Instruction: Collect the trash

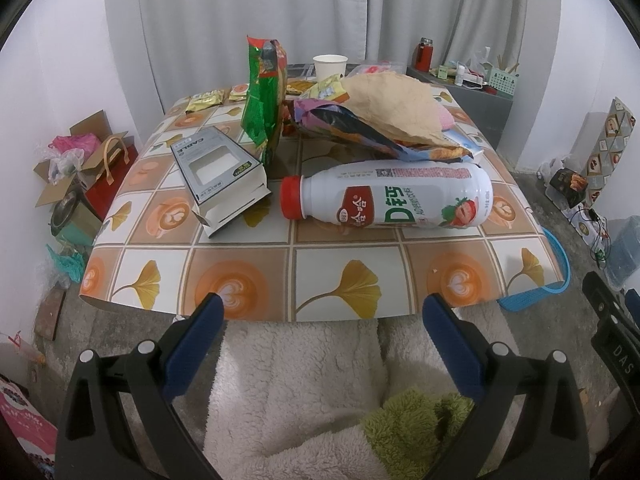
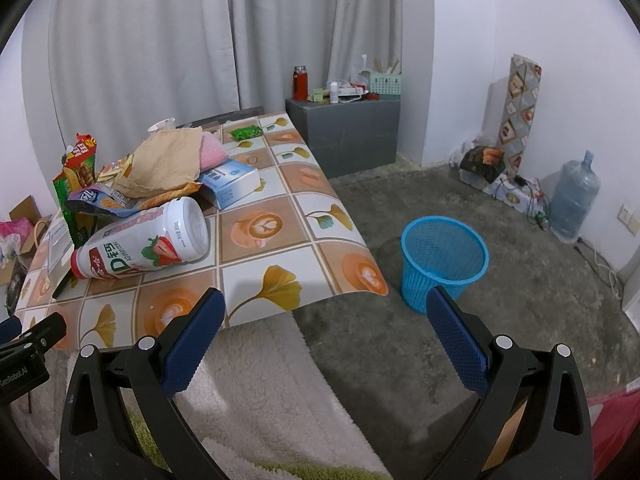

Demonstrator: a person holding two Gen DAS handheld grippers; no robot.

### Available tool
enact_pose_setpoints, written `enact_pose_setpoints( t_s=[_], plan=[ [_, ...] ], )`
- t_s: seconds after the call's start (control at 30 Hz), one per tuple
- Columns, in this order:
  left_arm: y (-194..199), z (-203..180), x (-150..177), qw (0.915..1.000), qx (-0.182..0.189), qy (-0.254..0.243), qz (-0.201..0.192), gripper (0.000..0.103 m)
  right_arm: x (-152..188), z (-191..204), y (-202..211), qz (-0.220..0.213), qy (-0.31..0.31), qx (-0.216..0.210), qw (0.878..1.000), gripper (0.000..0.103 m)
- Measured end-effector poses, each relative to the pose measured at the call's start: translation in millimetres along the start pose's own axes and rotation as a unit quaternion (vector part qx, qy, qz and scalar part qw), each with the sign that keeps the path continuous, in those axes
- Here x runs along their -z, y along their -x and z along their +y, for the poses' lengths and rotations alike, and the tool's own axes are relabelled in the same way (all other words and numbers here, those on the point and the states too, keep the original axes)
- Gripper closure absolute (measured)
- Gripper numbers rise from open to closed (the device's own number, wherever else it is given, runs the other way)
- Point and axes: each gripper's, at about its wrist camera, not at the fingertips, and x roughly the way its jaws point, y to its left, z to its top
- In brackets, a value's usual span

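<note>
Low table (image 1: 336, 288) carrying the trash: white drink bottle (image 1: 392, 196) on its side, capped, beside a grey carton (image 1: 218, 172) and snack bags (image 1: 264, 96). Blue mesh bin (image 2: 442, 262) on the floor just beside the table, nothing visible inside. Left gripper (image 1: 320, 312) and right gripper (image 2: 326, 308) both spread wide, grasping nothing.

The blue mesh plastic basket (image 1: 556, 276) is mostly hidden behind the tiled-pattern counter (image 1: 328, 280) in the left wrist view. A white paper cup (image 2: 164, 125) peeks from behind crumpled brown paper (image 2: 168, 160). Small items on the grey cabinet (image 2: 348, 128) are too small to tell.
</note>
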Motion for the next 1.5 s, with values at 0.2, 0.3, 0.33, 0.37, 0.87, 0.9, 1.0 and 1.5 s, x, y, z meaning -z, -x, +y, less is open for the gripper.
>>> enact_pose_setpoints(
  t_s=[0.2, 0.3, 0.33, 0.37, 0.87, 0.9, 1.0, 1.5],
  plan=[
    [0, 1, 0, 1.0, 0.0, 0.0, -0.001, 0.005, 0, 0, 0, 0.0, 0.001, -0.001, 1.0, 0.007],
    [0, 1, 0, 1.0, 0.001, 0.0, 0.0, 0.005, 0, -1, 2, 0.0, 0.001, -0.001, 1.0, 0.007],
    [0, 1, 0, 1.0, 0.001, 0.0, 0.0, 0.005, 0, -1, 1, 0.0, 0.001, -0.001, 1.0, 0.007],
    [0, 1, 0, 1.0, 0.001, 0.001, 0.0, 0.005, 0, -1, 1, 0.0, 0.001, -0.001, 1.0, 0.007],
    [-2, 10, 1, 0.9996, 0.019, 0.019, -0.004, 0.005, 5, 6, -1, 0.001, 0.005, -0.012, 1.0, 0.007],
    [-1, 14, -1, 0.9994, 0.023, 0.025, -0.007, 0.005, 5, 7, -1, 0.001, 0.005, -0.013, 1.0, 0.007],
    [2, 25, -8, 0.9976, 0.04, 0.044, -0.033, 0.005, 7, 8, -6, 0.012, 0.004, -0.013, 1.0, 0.007],
    [7, 41, -100, 0.9792, 0.111, 0.035, -0.166, 0.01, -14, 9, -36, -0.003, 0.002, -0.058, 0.998, 0.007]
  ],
)
